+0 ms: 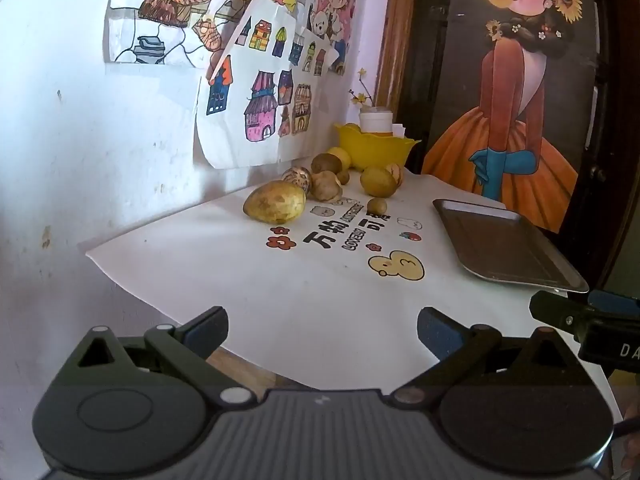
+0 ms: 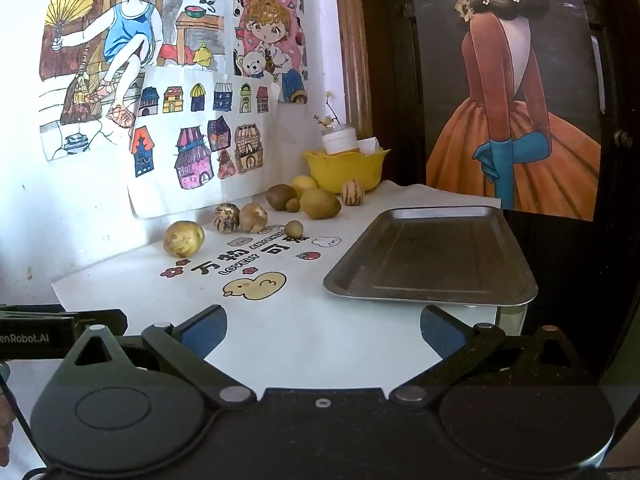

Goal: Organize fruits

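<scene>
On the worktop (image 2: 280,344) a printed cloth (image 2: 168,300) lies spread. The tray (image 2: 432,260) sits on its right side, nothing in it. The fruits (image 2: 316,203) lie scattered along the back left, near the wall: the largest fruit (image 2: 184,239) farthest left and nearest the front, a small round one (image 2: 293,228) alone between the cluster and the tray. Behind the fruits, in the back corner, stands a bowl (image 2: 344,170) with a jar (image 2: 340,140) in it. Drawings (image 2: 200,140) hang on the wall behind
</scene>
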{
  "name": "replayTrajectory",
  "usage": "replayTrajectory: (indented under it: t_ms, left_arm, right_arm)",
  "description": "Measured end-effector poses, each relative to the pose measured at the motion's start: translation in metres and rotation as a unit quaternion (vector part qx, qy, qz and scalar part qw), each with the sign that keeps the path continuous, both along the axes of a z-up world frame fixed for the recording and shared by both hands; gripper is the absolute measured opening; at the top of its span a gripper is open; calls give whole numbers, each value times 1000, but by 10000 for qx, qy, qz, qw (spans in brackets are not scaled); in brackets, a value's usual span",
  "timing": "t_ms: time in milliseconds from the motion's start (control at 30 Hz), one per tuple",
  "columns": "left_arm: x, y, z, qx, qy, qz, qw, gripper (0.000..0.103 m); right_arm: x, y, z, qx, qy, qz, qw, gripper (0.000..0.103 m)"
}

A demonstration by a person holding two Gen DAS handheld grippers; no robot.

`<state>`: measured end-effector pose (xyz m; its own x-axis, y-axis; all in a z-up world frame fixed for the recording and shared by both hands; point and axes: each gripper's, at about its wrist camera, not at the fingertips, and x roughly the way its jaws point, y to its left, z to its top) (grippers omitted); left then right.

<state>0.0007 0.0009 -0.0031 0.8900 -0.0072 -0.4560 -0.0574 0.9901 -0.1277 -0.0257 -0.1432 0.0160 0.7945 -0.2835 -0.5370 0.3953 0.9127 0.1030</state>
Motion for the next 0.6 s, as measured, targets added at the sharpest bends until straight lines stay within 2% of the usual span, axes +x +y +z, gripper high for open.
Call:
replayTrajectory:
  t_ms: [400, 600]
  left_arm:
    - [-2, 1, 1, -17, 18, 1, 10000, 103]
    - [-2, 2, -8, -48, 46, 14, 10000, 103]
  right_arm:
    - [2, -2, 2, 11, 3, -5, 10000, 103]
    - [0, -3, -1, 5, -3, -38, 10000, 103]
